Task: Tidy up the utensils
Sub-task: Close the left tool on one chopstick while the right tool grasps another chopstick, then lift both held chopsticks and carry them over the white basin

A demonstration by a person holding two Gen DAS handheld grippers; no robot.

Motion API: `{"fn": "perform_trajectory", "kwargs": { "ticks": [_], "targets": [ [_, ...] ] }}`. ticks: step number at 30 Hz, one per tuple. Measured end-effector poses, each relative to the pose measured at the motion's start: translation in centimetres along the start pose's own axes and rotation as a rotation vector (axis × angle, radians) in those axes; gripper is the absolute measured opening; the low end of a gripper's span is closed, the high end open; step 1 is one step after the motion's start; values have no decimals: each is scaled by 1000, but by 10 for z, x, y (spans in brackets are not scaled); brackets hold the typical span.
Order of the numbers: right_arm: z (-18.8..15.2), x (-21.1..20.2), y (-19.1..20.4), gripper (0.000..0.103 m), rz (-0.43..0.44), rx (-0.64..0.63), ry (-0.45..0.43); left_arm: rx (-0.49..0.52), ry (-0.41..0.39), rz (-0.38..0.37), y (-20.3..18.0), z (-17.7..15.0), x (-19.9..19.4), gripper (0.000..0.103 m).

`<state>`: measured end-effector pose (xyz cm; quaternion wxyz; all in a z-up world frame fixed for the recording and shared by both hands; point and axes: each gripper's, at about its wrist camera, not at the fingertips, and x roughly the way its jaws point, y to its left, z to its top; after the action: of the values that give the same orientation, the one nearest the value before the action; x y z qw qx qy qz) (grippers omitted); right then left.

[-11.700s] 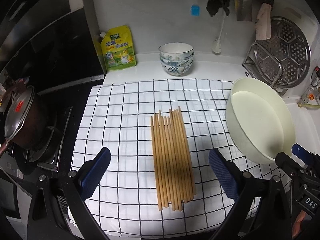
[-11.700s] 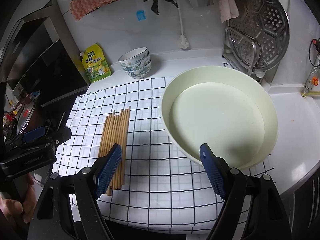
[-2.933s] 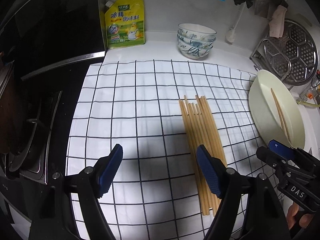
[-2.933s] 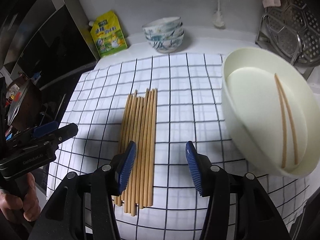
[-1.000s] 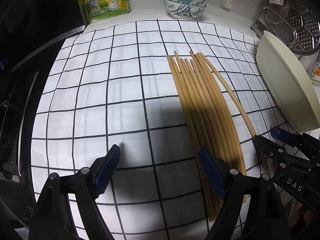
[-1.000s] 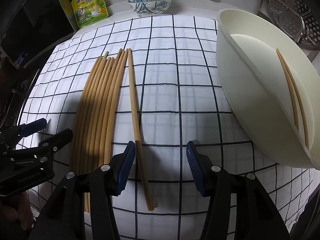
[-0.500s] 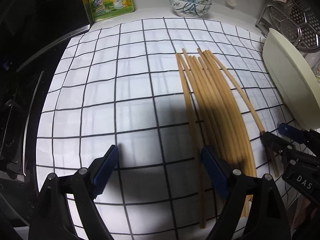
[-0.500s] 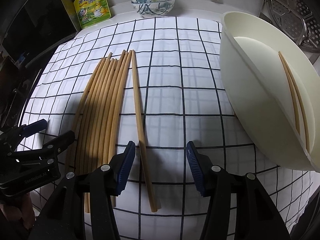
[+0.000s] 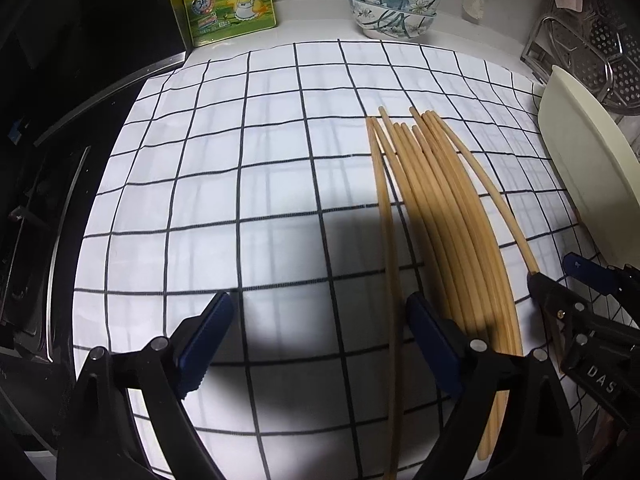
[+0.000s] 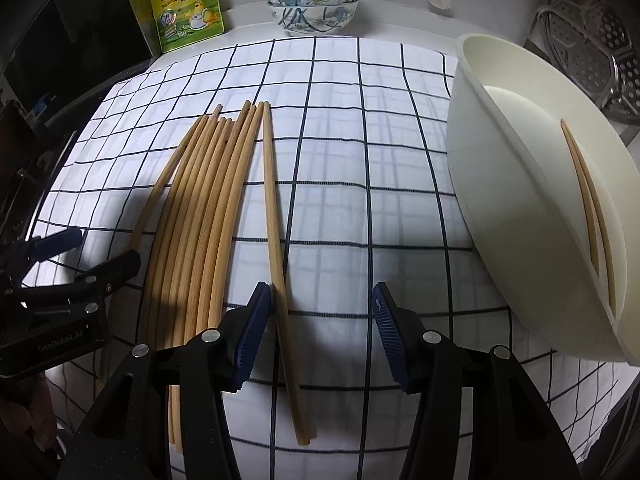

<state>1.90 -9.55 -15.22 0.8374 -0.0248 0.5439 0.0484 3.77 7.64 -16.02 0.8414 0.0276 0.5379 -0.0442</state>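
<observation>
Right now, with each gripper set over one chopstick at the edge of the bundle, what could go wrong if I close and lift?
1. The right gripper straddles a separated chopstick, but its left finger sits beside the bundle; closing may nudge neighbours.
2. The left gripper has its chopstick hard against the right-hand pad, so closing may roll it or miss.
3. Both grips are near the sticks' ends, so they may droop and strike the white basin rim.
</observation>
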Motion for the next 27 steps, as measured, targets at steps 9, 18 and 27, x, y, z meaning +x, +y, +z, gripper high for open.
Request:
{"fn": "perform_trajectory", "kwargs": {
  "ticks": [9, 18, 27],
  "targets": [
    [6, 4, 9, 42, 8, -51, -35, 32, -45, -19, -9, 5, -4, 52],
    [11, 4, 13, 6, 15, -46, -28, 50, -30, -54, -9, 8, -5, 8],
    [15, -17, 11, 6, 87, 14, -47, 30, -7, -57, 3, 7, -22, 8]
  ]
}}
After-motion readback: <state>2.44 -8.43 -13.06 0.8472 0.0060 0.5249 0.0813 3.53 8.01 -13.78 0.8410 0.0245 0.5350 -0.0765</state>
